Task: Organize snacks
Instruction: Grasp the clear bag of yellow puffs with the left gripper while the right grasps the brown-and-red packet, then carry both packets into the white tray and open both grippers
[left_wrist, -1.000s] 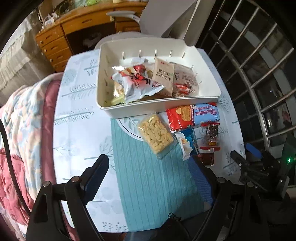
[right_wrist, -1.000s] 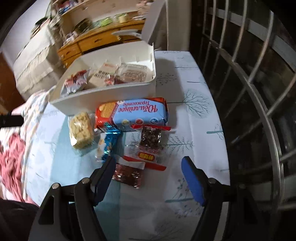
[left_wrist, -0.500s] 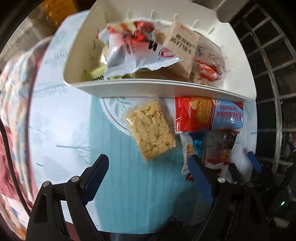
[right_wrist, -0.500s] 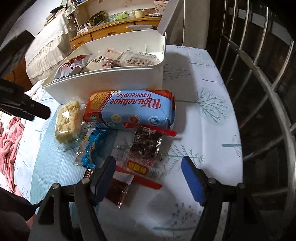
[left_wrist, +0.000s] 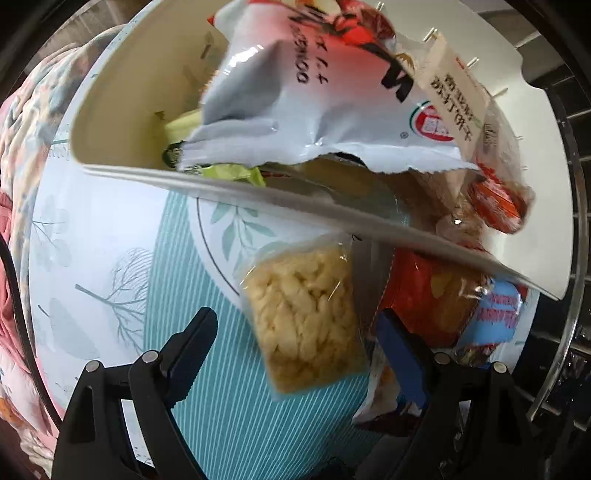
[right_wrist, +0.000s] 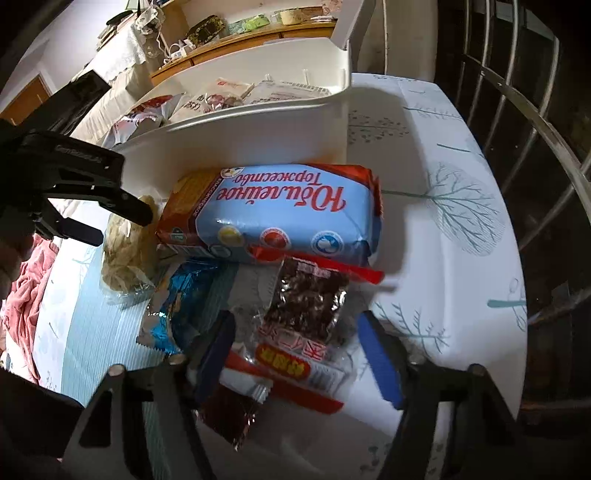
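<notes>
Blue-padded fingers (left_wrist: 400, 354) of my left gripper (left_wrist: 299, 347) spread wide around the clear bag of pale yellow puffed snacks (left_wrist: 306, 321), lying flat on the desk (left_wrist: 107, 236) just before the white plastic bin (left_wrist: 369, 229). My right gripper (right_wrist: 295, 347) gapes wide over the clear packet of dark dried fruit (right_wrist: 306, 302). Closing carelessly, I judge, could crush the puffs or snag the neighbouring red-and-blue biscuit pack (left_wrist: 461, 306).

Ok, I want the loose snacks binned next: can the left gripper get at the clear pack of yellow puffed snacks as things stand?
Probably yes. The left gripper is open, and the clear pack of yellow puffed snacks lies flat on the tablecloth between its fingers, uncovered. The white bin rim and red-and-blue biscuit pack crowd its far and right sides.
</notes>
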